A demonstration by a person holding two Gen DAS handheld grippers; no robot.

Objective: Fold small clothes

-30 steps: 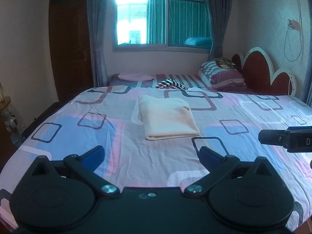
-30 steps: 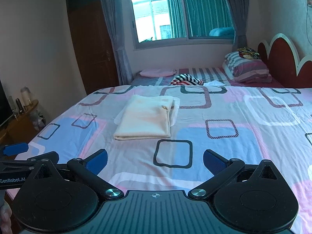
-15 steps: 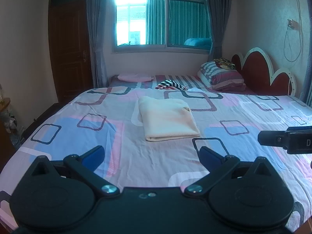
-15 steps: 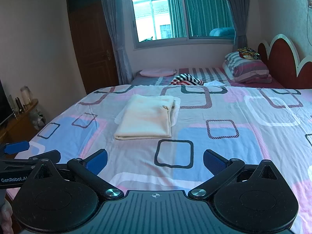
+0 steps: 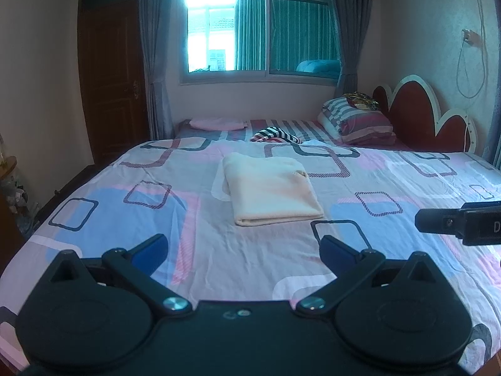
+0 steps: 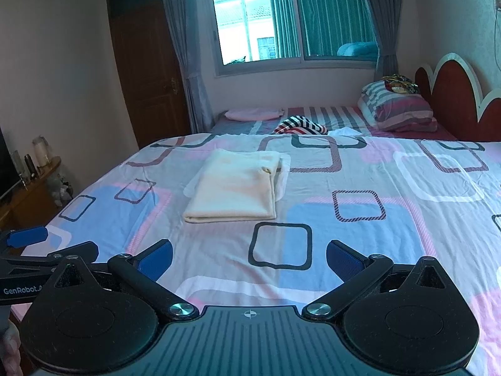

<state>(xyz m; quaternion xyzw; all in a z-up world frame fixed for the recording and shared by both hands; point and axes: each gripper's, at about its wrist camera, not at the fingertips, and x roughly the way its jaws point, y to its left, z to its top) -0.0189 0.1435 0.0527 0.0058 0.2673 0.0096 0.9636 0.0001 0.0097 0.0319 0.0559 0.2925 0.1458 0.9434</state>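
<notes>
A cream cloth (image 5: 271,189) lies folded in a neat rectangle on the patterned bedsheet (image 5: 391,185), in the middle of the bed; it also shows in the right wrist view (image 6: 235,188). My left gripper (image 5: 244,249) is open and empty, held above the near part of the bed, well short of the cloth. My right gripper (image 6: 249,258) is open and empty too, near the bed's front edge, to the right of the cloth. A striped garment (image 5: 275,134) lies crumpled at the far side of the bed, seen also in the right wrist view (image 6: 300,124).
Striped pillows (image 5: 357,120) and a red headboard (image 5: 416,109) stand at the far right. A pink cloth (image 5: 216,123) lies at the far left. A wooden door (image 5: 112,72) and a window (image 5: 260,34) are behind. A shelf with bottles (image 6: 37,166) stands left of the bed.
</notes>
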